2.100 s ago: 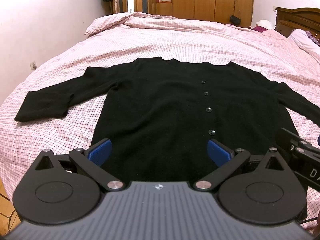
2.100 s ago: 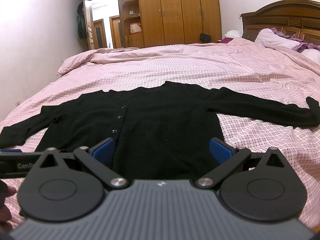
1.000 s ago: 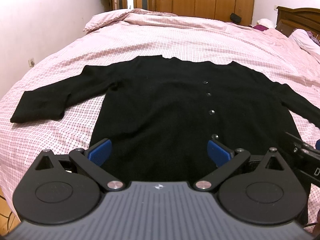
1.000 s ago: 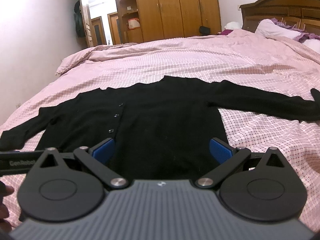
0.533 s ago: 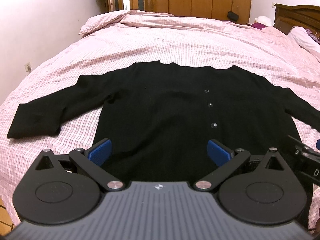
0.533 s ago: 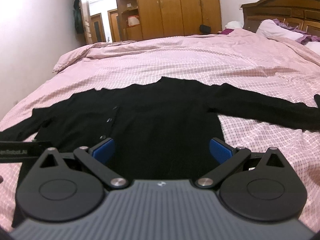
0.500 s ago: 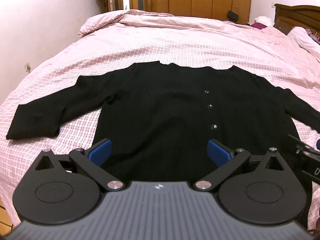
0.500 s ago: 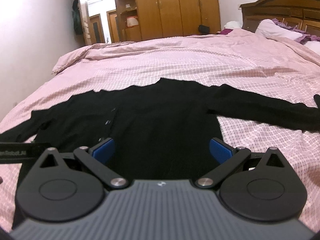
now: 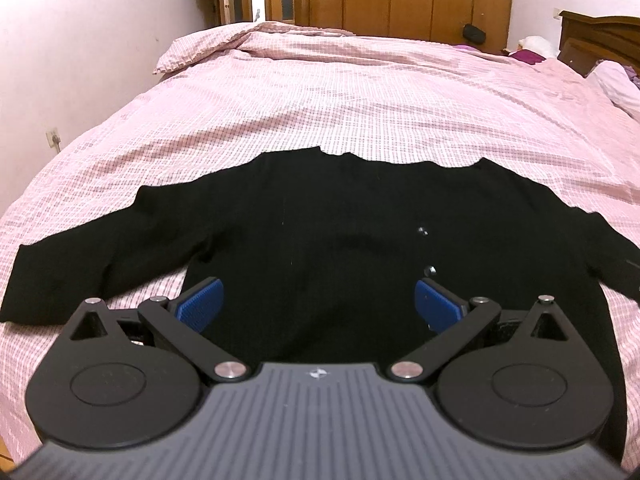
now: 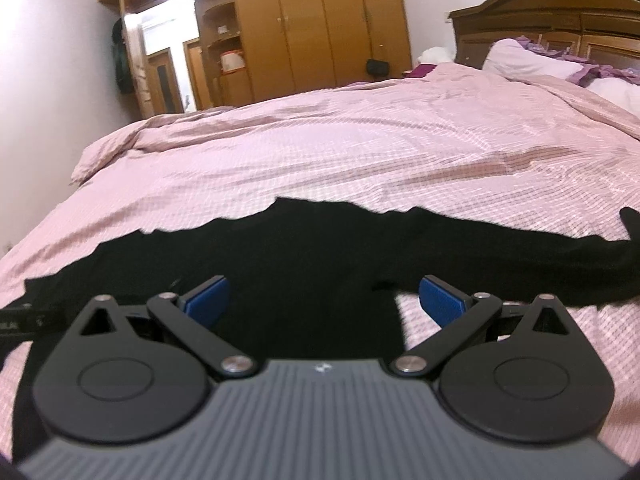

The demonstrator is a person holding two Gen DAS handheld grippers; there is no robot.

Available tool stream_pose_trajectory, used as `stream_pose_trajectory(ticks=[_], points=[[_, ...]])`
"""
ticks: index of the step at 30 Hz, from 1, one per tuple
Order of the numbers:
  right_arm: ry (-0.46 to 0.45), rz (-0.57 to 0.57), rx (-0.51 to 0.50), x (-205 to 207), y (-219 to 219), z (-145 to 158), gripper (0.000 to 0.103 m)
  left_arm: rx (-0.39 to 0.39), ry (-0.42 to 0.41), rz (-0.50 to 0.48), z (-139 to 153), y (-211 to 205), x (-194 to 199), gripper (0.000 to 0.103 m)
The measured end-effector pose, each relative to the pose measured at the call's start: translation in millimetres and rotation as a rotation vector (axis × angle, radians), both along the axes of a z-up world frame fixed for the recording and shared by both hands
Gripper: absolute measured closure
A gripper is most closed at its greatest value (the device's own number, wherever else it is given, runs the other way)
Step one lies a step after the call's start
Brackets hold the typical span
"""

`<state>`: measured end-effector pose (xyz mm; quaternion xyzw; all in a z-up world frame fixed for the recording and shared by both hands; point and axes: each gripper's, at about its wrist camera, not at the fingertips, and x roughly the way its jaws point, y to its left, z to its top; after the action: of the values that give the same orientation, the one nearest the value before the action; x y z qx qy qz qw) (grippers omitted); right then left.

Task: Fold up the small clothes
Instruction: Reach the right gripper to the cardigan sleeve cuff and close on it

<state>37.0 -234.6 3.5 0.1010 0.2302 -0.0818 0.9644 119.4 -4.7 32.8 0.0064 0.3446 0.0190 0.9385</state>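
A black buttoned cardigan (image 9: 328, 224) lies flat on the pink checked bed cover, sleeves spread to both sides. My left gripper (image 9: 318, 306) is open and empty, low over the garment's lower left half. Its left sleeve (image 9: 80, 268) stretches out left. In the right wrist view the cardigan (image 10: 304, 264) fills the foreground. My right gripper (image 10: 323, 298) is open and empty, low over the lower right side, near where the right sleeve (image 10: 520, 264) meets the body. The hem is hidden under both grippers.
The pink bed cover (image 9: 380, 92) spreads far beyond the cardigan. Wooden wardrobes (image 10: 320, 28) stand at the back, the headboard (image 10: 560, 20) and pillows (image 10: 528, 64) at the right. A white wall runs along the bed's left side.
Both grippers have dropped lower and moved forward over the cardigan's lower part; more of the hem and lower buttons is now hidden. The right view has tilted. Both stay open.
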Motion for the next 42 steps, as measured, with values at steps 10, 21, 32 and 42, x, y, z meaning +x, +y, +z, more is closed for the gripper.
stream_pose_trajectory(ticks=[10,21,32,42], points=[[0.040,-0.170,0.028,24.2,-67.8,-10.3,0.000,0.016,0.080,-0.019,-21.6,-17.2,47.8,0.000],[0.129,-0.416,0.078,33.4,-141.2,-39.4,0.000,0.056,0.161,-0.044,-57.1,-38.1,85.6,0.000],[0.117,-0.564,0.022,15.1,-205.6,-42.4,0.000,0.029,0.196,-0.049,-78.4,-34.8,96.9,0.000],[0.149,-0.683,0.094,6.2,-301.6,-86.6,0.008,0.045,0.192,-0.066,-82.1,-35.2,97.5,0.000]])
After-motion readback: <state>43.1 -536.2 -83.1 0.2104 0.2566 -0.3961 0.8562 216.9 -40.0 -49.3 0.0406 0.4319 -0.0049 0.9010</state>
